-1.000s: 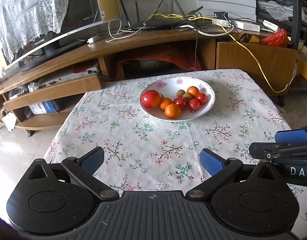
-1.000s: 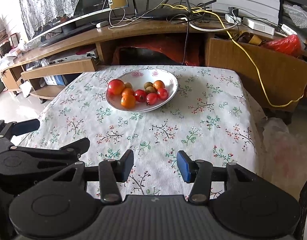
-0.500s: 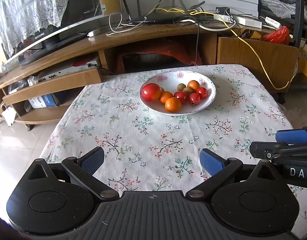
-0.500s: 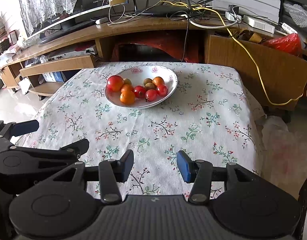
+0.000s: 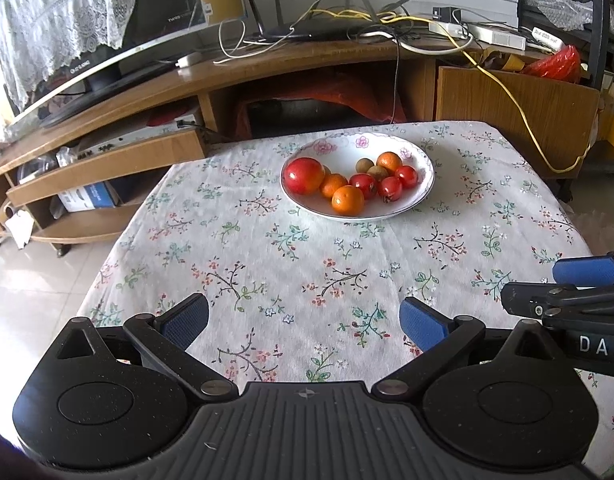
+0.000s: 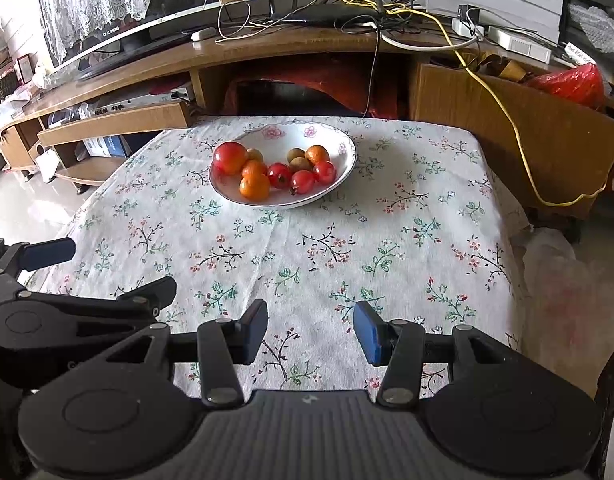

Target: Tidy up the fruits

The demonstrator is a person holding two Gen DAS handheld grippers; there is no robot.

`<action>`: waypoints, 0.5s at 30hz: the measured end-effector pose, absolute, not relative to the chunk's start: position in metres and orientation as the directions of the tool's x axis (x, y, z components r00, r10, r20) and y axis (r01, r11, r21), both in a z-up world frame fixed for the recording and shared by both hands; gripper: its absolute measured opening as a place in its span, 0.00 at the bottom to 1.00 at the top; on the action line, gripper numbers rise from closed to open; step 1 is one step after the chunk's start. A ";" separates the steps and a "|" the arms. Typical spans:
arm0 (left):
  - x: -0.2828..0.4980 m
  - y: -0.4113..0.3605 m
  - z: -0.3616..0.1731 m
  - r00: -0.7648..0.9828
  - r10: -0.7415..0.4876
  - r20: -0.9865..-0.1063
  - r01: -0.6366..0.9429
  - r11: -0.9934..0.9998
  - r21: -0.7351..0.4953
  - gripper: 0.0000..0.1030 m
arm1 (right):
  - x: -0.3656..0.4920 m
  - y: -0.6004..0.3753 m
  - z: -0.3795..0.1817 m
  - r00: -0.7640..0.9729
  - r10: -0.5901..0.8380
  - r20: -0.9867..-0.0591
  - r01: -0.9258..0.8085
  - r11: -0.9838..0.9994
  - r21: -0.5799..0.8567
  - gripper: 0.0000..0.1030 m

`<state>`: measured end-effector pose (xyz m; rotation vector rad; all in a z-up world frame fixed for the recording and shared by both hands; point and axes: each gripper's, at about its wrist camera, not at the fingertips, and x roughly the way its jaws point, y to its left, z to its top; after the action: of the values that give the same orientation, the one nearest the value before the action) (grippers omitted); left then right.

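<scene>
A white bowl (image 5: pixel 421 188) (image 6: pixel 339 142) with a flower-printed rim stands at the far middle of the table. It holds a big red apple (image 5: pixel 303 175) (image 6: pixel 229 157), small oranges (image 5: pixel 348 200) (image 6: pixel 254 187), red fruits (image 5: pixel 390 188) (image 6: pixel 302 181) and small brown fruits (image 5: pixel 363 165) (image 6: pixel 295 155). My left gripper (image 5: pixel 305 318) is open over the near edge, nothing between its blue pads. My right gripper (image 6: pixel 310 330) is also open and empty, well short of the bowl. Each gripper shows in the other's view, the right (image 5: pixel 579 280) and the left (image 6: pixel 87 264).
A floral cloth (image 5: pixel 267 264) (image 6: pixel 407 232) covers the table. Behind it stands a wooden TV stand (image 5: pixel 267 68) (image 6: pixel 291 46) with a television, routers and tangled cables. A yellow cable (image 5: pixel 523 120) hangs at the right. Tiled floor (image 5: pixel 35 280) lies left.
Both grippers have drawn back and up from the bowl, so it looks smaller and farther. Their jaws have kept the same opening.
</scene>
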<state>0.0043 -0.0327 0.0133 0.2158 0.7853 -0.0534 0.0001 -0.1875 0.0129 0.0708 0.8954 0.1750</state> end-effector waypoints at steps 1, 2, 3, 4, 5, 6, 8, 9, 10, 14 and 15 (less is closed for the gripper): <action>0.004 -0.032 0.013 0.706 0.032 -0.707 0.127 0.977 0.172 0.99 | 0.000 -0.187 0.013 0.612 0.182 -0.770 -0.122 0.983 0.135 0.47; 0.004 -0.032 0.013 0.706 0.033 -0.708 0.127 0.977 0.172 0.99 | 0.000 -0.187 0.013 0.611 0.182 -0.770 -0.123 0.983 0.135 0.47; 0.004 -0.033 0.013 0.705 0.034 -0.708 0.126 0.977 0.172 0.99 | 0.000 -0.187 0.012 0.611 0.182 -0.771 -0.122 0.983 0.135 0.47; 0.004 -0.032 0.013 0.704 0.035 -0.709 0.126 0.977 0.173 0.99 | 0.000 -0.187 0.012 0.610 0.182 -0.771 -0.123 0.983 0.135 0.47; 0.004 -0.033 0.013 0.704 0.036 -0.710 0.126 0.977 0.174 0.99 | 0.000 -0.187 0.012 0.609 0.182 -0.772 -0.123 0.983 0.134 0.47; 0.004 -0.033 0.013 0.703 0.036 -0.711 0.126 0.977 0.174 0.99 | 0.000 -0.186 0.012 0.608 0.181 -0.773 -0.124 0.983 0.133 0.47; 0.003 -0.032 0.012 0.701 0.037 -0.712 0.126 0.977 0.175 0.99 | 0.000 -0.186 0.011 0.606 0.181 -0.775 -0.124 0.983 0.132 0.47; 0.003 -0.032 0.012 0.701 0.038 -0.712 0.125 0.977 0.175 0.99 | 0.000 -0.186 0.011 0.605 0.181 -0.775 -0.125 0.983 0.132 0.47; 0.003 -0.033 0.013 0.701 0.038 -0.712 0.125 0.977 0.175 0.99 | 0.000 -0.186 0.011 0.605 0.181 -0.776 -0.125 0.983 0.132 0.47; 0.003 -0.032 0.013 0.701 0.037 -0.712 0.126 0.976 0.175 0.99 | 0.000 -0.186 0.011 0.604 0.181 -0.776 -0.125 0.983 0.132 0.47; 0.003 -0.032 0.013 0.701 0.037 -0.712 0.126 0.976 0.175 0.99 | 0.000 -0.186 0.011 0.604 0.182 -0.776 -0.126 0.983 0.132 0.47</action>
<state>0.0027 -0.0321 0.0127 0.2174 0.7936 -0.0499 0.0000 -0.1859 0.0111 0.0662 0.9053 0.1780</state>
